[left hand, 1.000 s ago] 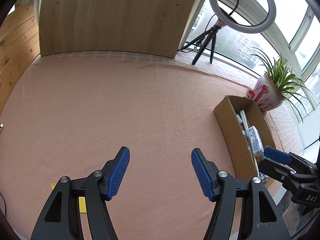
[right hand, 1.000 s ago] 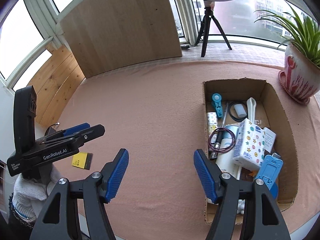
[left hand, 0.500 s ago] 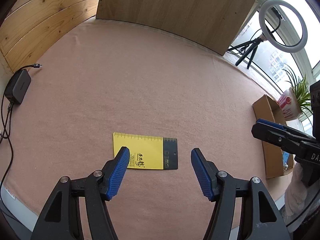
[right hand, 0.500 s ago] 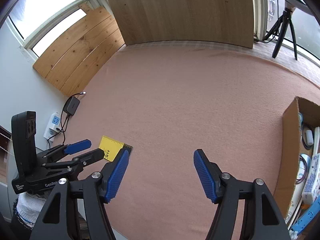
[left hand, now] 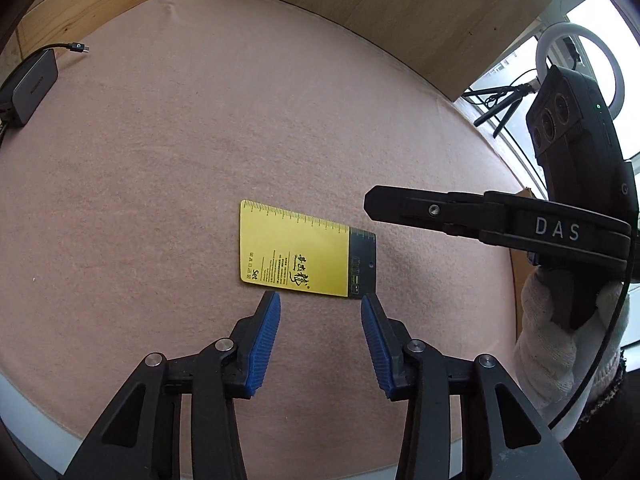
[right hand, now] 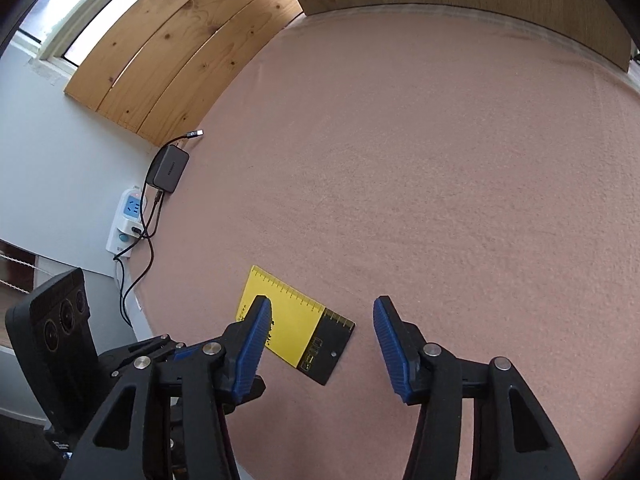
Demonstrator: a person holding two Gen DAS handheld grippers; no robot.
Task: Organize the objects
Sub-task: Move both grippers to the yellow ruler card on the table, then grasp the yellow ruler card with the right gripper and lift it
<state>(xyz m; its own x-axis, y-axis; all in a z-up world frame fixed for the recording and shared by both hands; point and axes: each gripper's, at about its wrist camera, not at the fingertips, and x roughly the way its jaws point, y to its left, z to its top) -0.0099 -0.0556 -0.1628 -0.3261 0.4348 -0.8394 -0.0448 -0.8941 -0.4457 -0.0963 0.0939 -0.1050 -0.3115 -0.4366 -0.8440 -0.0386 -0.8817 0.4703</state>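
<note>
Both grippers over the flat yellow card, nothing held.

Left gripper [left hand: 320, 312] spread wide, card [left hand: 304, 250] just ahead of its tips; right gripper [right hand: 320, 320] wide too, card beneath its left finger. Risk: card's so flat that pads may skid off, or grippers collide.

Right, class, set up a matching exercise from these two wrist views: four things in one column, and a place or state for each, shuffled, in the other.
Things:
1. yellow card
2. left gripper
3. grey adapter
4. white power strip

Places or states:
A. hangs off the table's edge, below the cloth
B. lies flat on the pink cloth
C. open, empty, just short of the card
D. at the cloth's far left edge, cable attached

Pairs: 1-B, 2-C, 3-D, 4-A
</note>
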